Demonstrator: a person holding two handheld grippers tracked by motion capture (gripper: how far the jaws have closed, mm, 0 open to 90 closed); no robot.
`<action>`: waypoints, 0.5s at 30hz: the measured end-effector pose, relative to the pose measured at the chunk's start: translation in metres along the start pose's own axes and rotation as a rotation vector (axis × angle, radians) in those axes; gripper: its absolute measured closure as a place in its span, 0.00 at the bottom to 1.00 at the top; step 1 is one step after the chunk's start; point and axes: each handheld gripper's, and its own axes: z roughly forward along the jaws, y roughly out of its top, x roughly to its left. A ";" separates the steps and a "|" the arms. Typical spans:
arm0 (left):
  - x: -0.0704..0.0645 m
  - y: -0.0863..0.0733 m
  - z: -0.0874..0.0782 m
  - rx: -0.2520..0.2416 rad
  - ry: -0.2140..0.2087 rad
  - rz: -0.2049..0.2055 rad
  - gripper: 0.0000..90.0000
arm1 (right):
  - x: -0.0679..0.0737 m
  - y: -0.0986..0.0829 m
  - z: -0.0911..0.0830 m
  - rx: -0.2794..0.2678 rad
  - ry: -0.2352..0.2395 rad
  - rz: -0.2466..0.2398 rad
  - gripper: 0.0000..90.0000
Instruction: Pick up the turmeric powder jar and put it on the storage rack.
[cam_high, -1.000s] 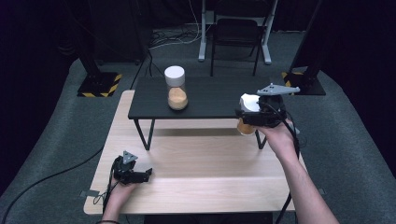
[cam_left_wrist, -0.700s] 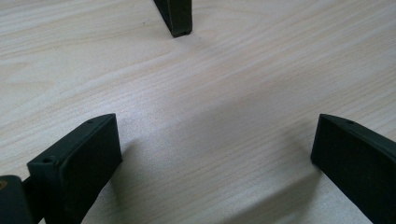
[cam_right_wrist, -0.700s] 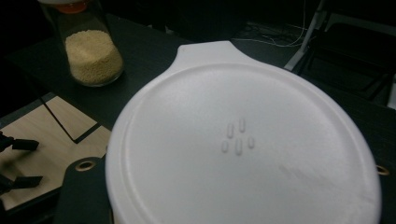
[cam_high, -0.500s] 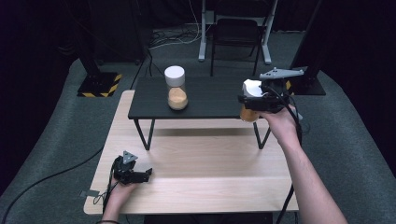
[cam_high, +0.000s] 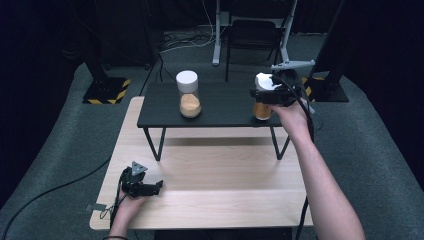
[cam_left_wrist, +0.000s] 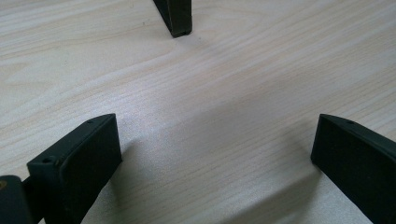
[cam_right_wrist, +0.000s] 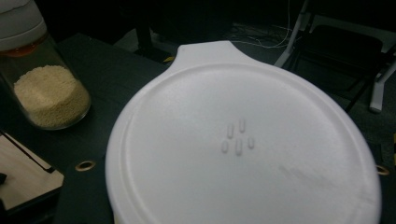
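Observation:
A glass jar (cam_high: 189, 100) with a white lid and tan grains stands on the small black table (cam_high: 225, 107); it also shows at the left of the right gripper view as the same jar (cam_right_wrist: 49, 95). My right gripper (cam_high: 272, 95) is shut on a second jar (cam_high: 262, 111) with orange-tan contents, at the black table's right end. Whether that jar touches the top I cannot tell. Its white lid (cam_right_wrist: 243, 154) sits close under the right gripper's camera. My left gripper (cam_high: 150, 188) rests open on the wooden table (cam_high: 225, 190), with bare wood between its jaws (cam_left_wrist: 215, 140).
The black table stands on thin legs, one of which (cam_left_wrist: 177, 16) is ahead of the left gripper. Behind the tables on the floor are a chair (cam_high: 255, 35), stand bases with yellow-black stripes (cam_high: 106, 92) and cables.
My right gripper has carried the second jar away from the person and up, from the black table's front right edge to over its right end. The left gripper has stayed put.

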 end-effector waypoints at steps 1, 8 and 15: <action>0.000 0.000 0.000 0.000 0.000 0.000 0.01 | 0.000 0.002 0.002 0.002 -0.002 0.002 0.33; 0.000 0.000 0.000 0.000 0.000 0.000 0.01 | 0.001 0.008 0.019 0.003 -0.008 0.022 0.33; 0.000 0.000 0.000 0.000 -0.001 -0.001 0.01 | 0.002 0.012 0.032 0.015 -0.009 0.030 0.33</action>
